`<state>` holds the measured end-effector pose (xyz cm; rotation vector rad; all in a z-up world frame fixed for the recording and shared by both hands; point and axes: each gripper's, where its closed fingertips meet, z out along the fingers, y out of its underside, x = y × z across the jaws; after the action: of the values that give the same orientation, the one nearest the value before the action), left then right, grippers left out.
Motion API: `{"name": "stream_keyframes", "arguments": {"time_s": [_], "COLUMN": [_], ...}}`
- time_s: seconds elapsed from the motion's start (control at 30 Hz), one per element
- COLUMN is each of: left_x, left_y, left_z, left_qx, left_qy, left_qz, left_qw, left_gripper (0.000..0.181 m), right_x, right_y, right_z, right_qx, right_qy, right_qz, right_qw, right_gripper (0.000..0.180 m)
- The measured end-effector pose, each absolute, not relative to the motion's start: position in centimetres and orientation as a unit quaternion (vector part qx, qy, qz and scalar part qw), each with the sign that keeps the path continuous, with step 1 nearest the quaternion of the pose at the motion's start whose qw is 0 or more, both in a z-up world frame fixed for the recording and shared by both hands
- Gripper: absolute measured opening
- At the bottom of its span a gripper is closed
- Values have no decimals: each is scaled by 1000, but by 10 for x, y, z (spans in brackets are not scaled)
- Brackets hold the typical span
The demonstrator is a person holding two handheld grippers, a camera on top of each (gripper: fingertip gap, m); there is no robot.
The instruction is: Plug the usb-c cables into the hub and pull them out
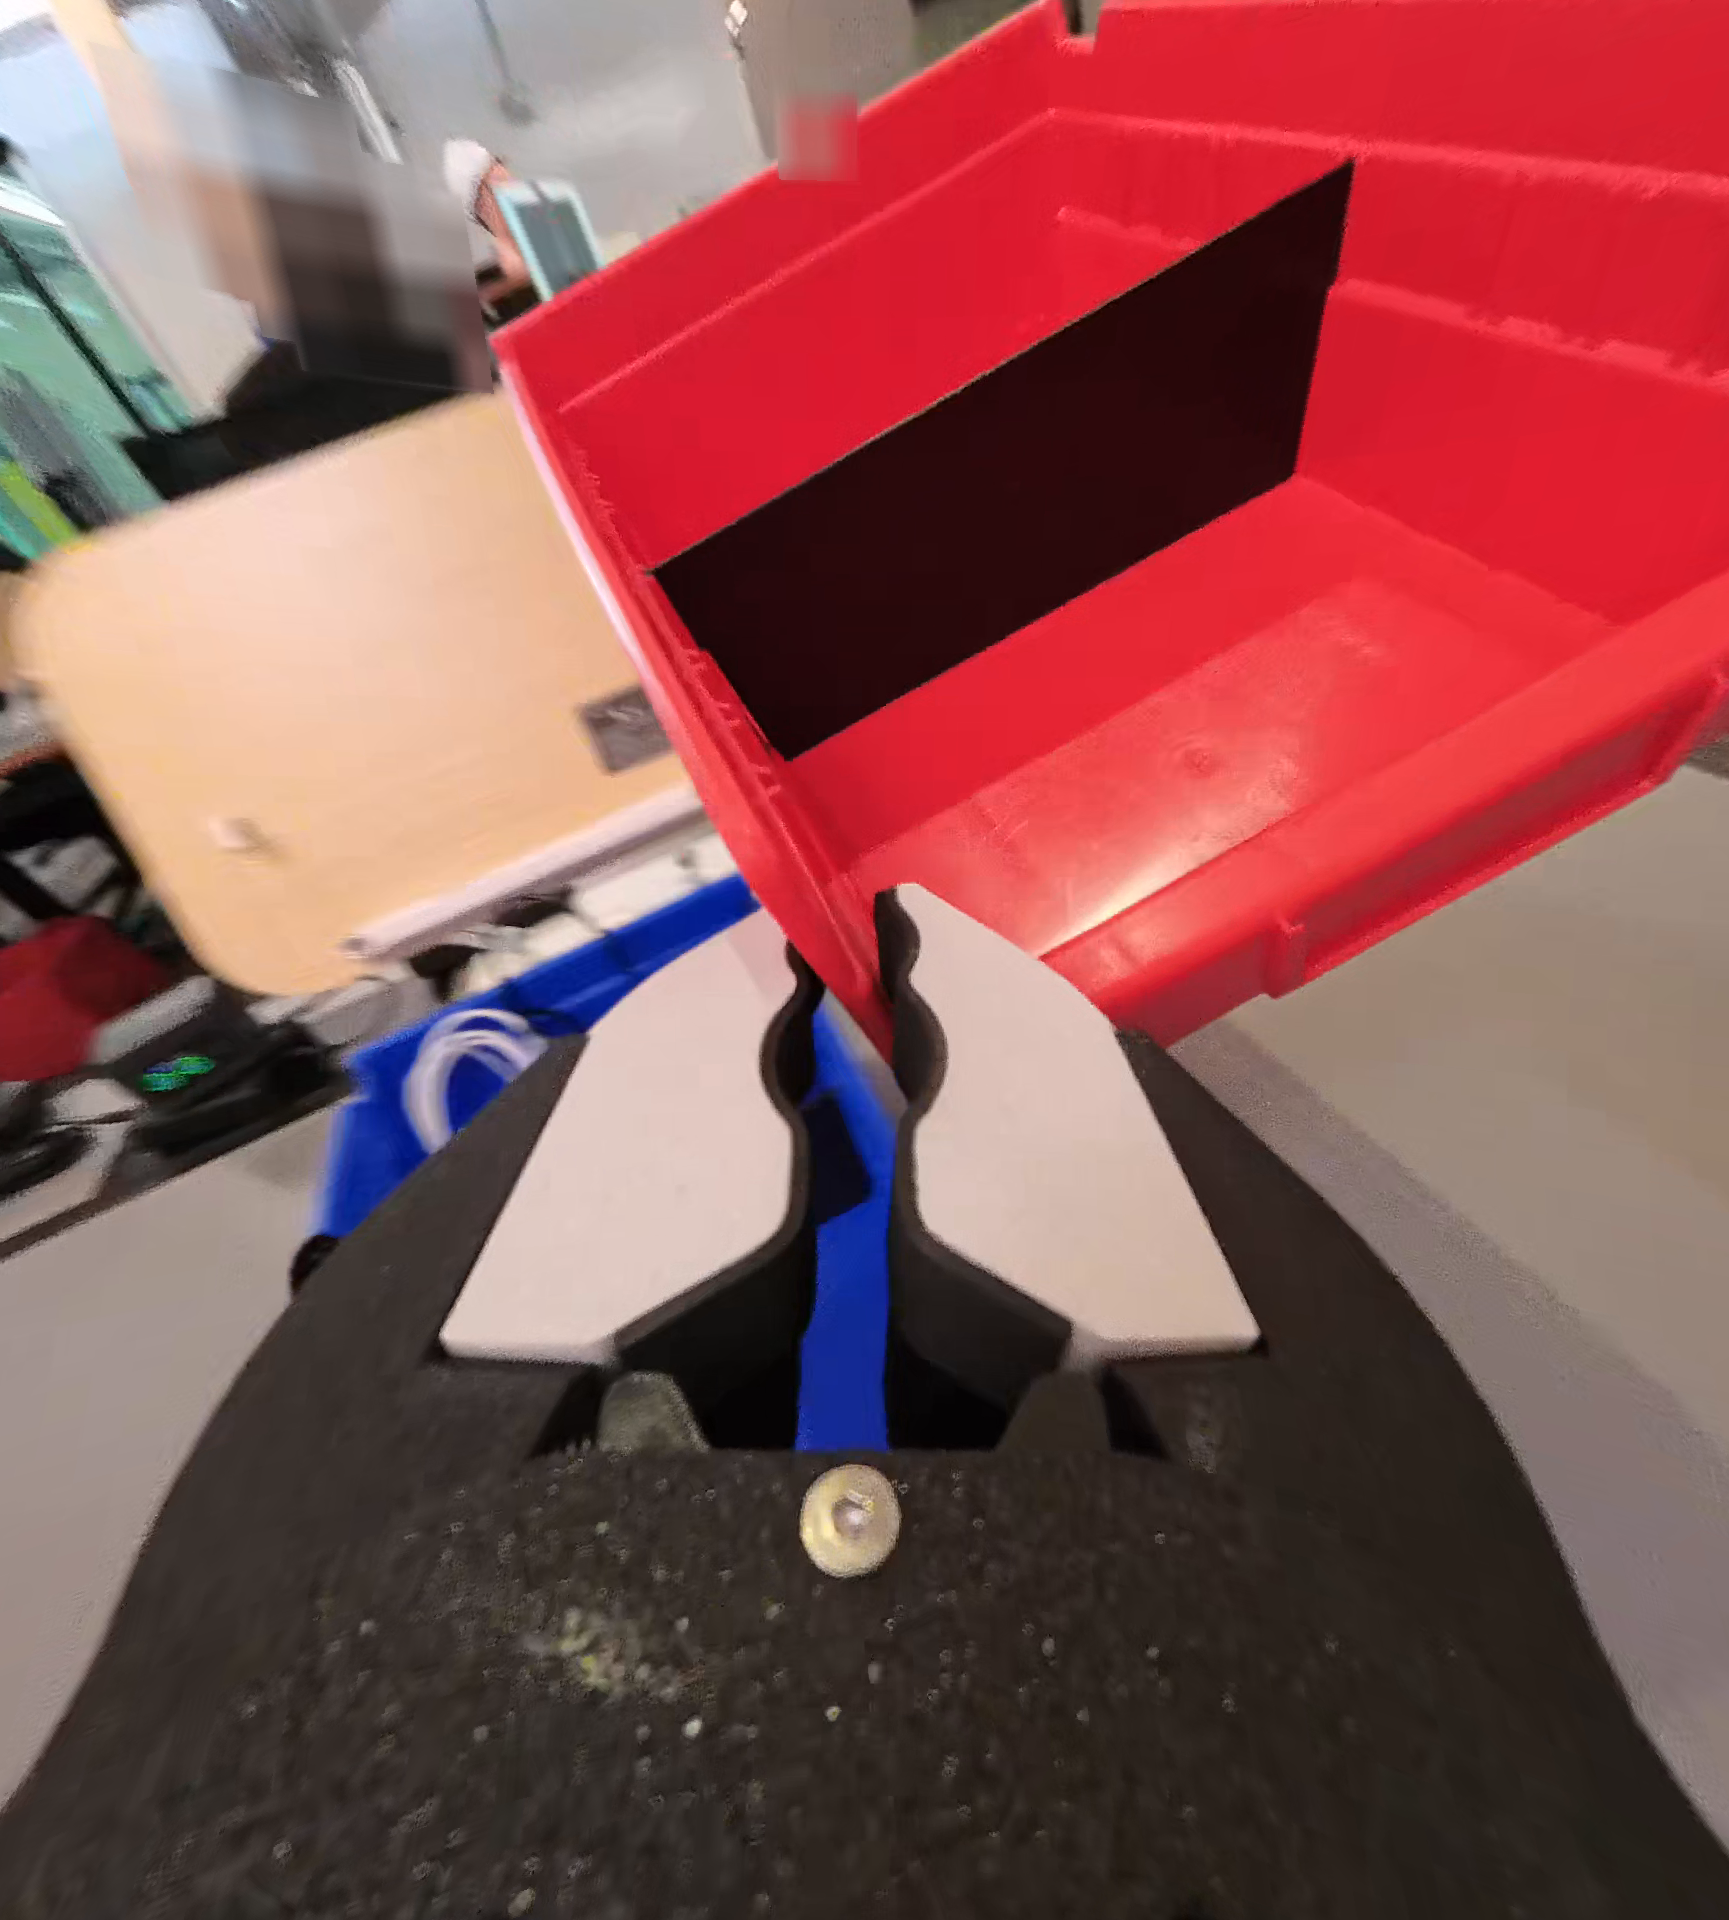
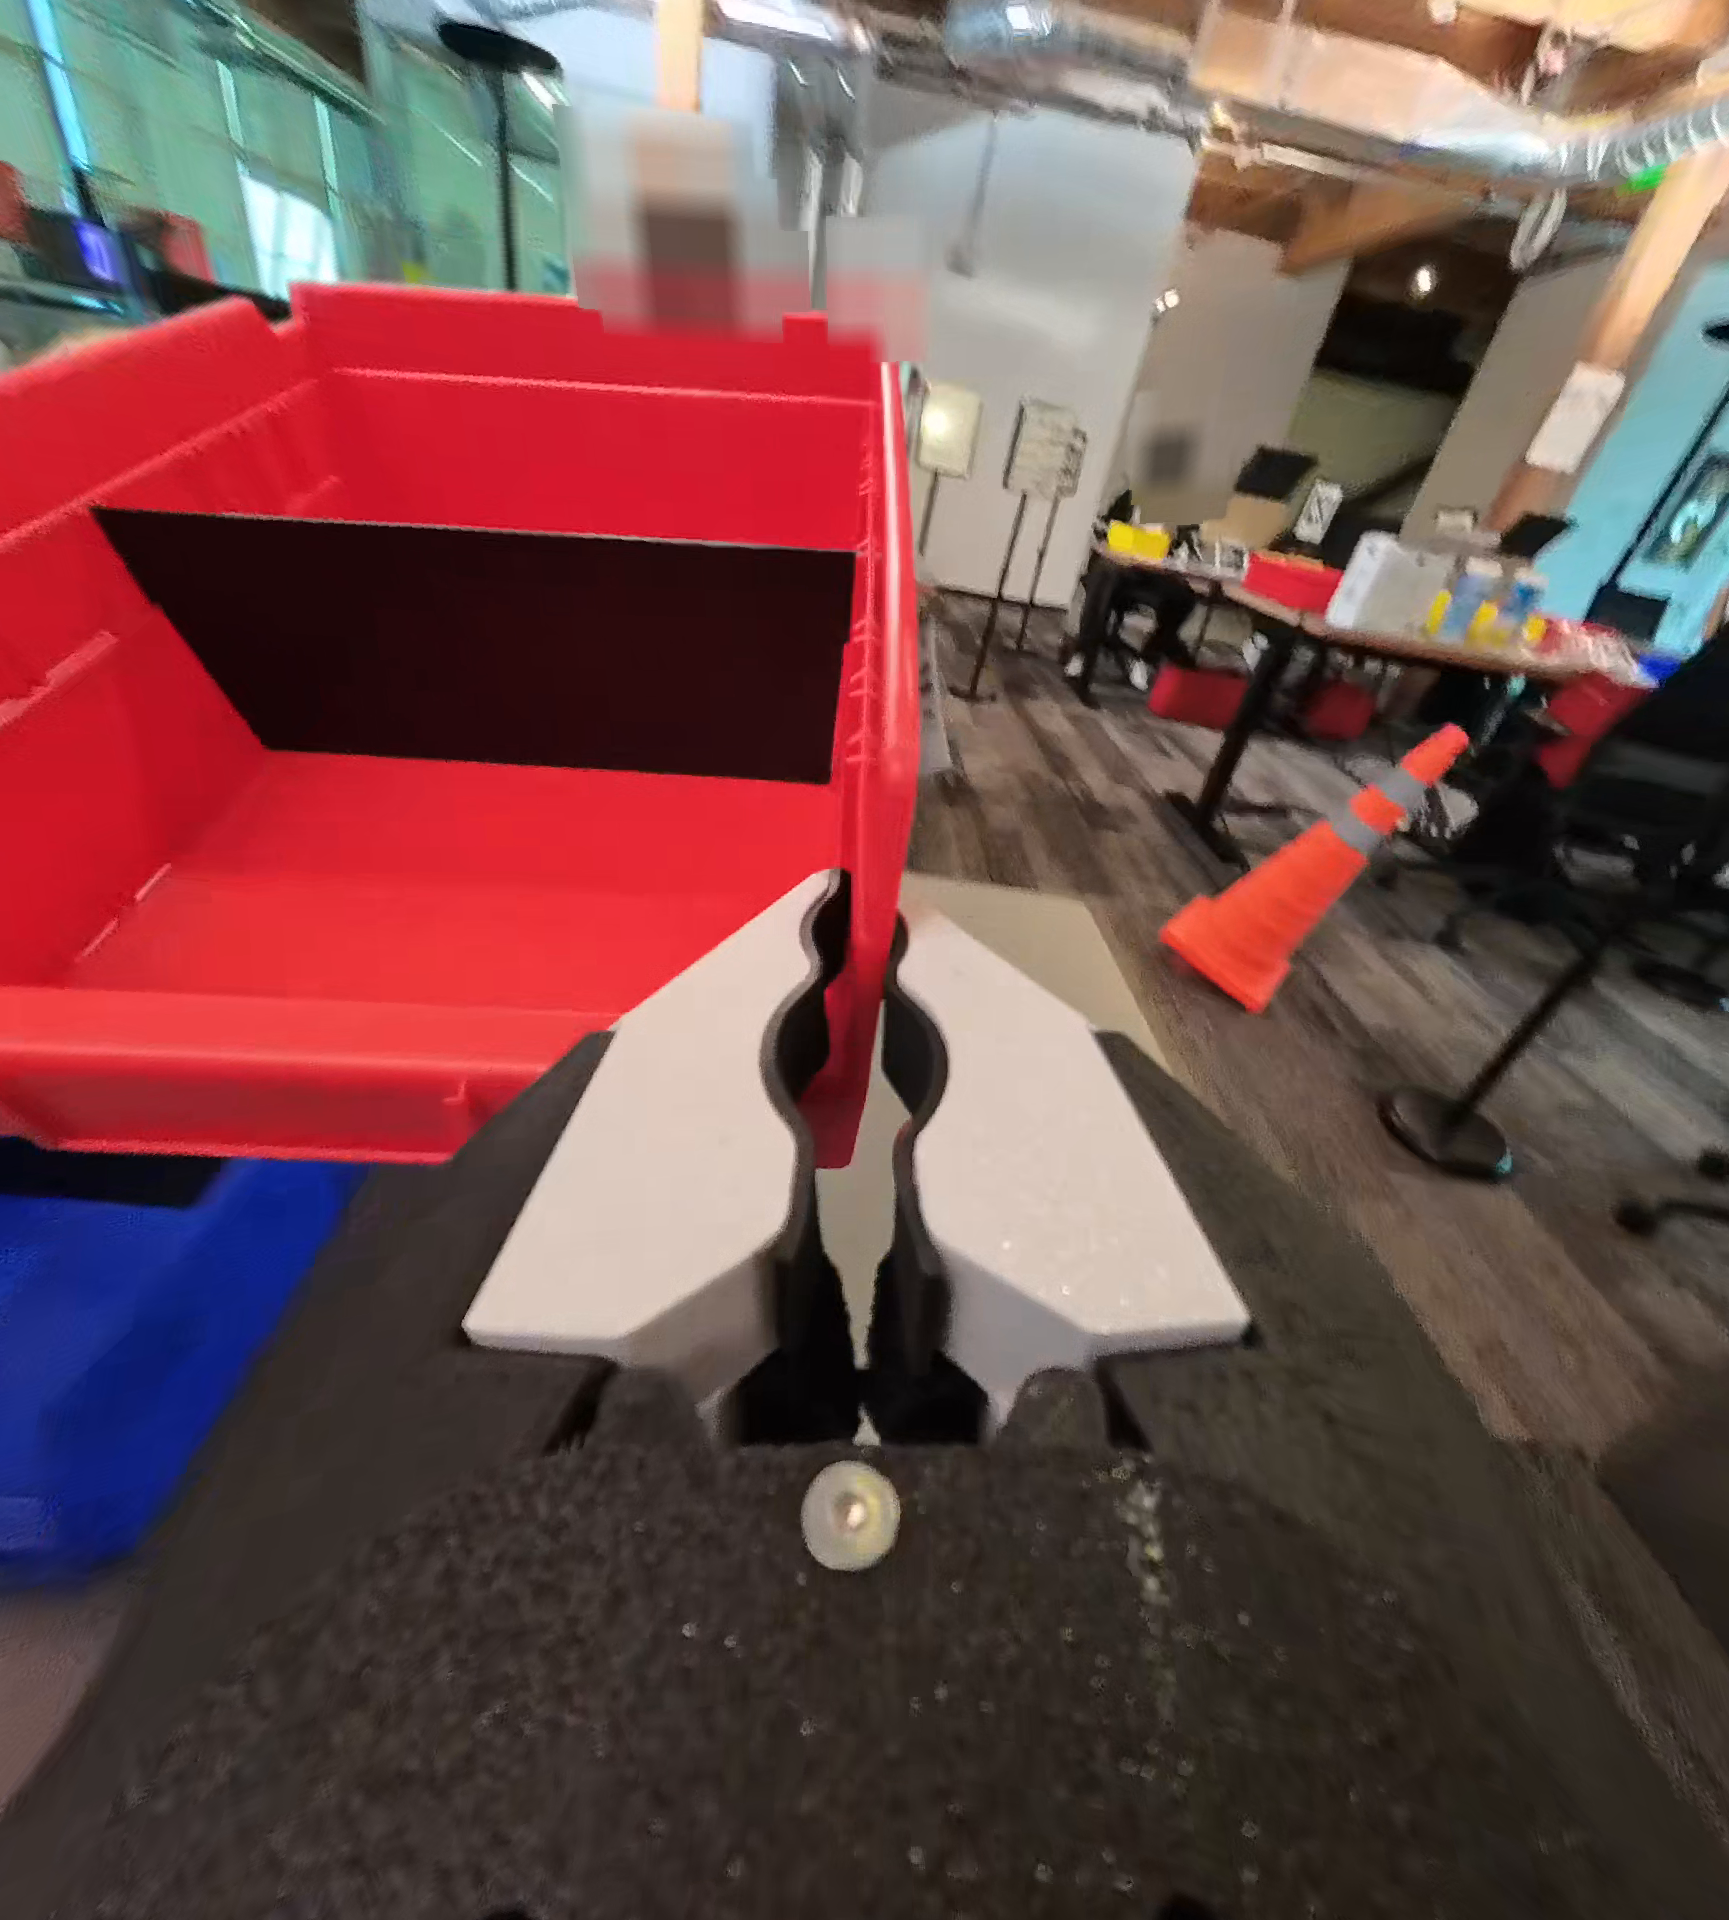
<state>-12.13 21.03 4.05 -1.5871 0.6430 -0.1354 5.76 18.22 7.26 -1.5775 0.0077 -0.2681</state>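
I hold a red plastic bin (image 1: 1255, 675) off the table between both grippers. My left gripper (image 1: 855, 935) is shut on the bin's left side wall. My right gripper (image 2: 865, 914) is shut on its right side wall. The red bin (image 2: 424, 862) looks empty in front of its black divider (image 2: 507, 644). The divider also shows in the left wrist view (image 1: 995, 499). A blue bin (image 1: 839, 1299) sits below, with coiled white cables (image 1: 465, 1060) inside. No hub is in view.
The grey table (image 1: 1514, 1039) lies under the bins. The blue bin (image 2: 60, 1351) shows under the red one at lower left. Off the table's right edge stand an orange traffic cone (image 2: 1307, 873), office chairs (image 2: 1722, 727) and a cluttered desk (image 2: 1411, 613). The tips of one gripper are about 20 cm away from the tips of the other.
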Motion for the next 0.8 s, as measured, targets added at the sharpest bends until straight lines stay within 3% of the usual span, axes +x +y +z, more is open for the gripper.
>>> {"name": "stream_keyframes", "arguments": {"time_s": [0.2,0.5,0.67,0.8], "left_x": [-24,-14,-10,-27], "left_y": [218,205,193,158], "left_z": [-51,-139,-139,-100], "left_qx": [-739,-789,-783,-761], "left_qy": [317,339,356,369], "left_qz": [-72,-73,-112,-199], "left_qw": [590,507,497,496], "left_gripper": [9,11,22,27], "right_x": [163,178,180,182], "right_y": [186,184,188,187], "right_z": [-31,-143,-144,-145], "right_qx": [-783,-853,-848,-847], "right_qy": [41,53,77,89], "right_qz": [-111,-50,-44,-37], "right_qw": [611,516,523,523], "right_gripper": [1,1,1,2]}}
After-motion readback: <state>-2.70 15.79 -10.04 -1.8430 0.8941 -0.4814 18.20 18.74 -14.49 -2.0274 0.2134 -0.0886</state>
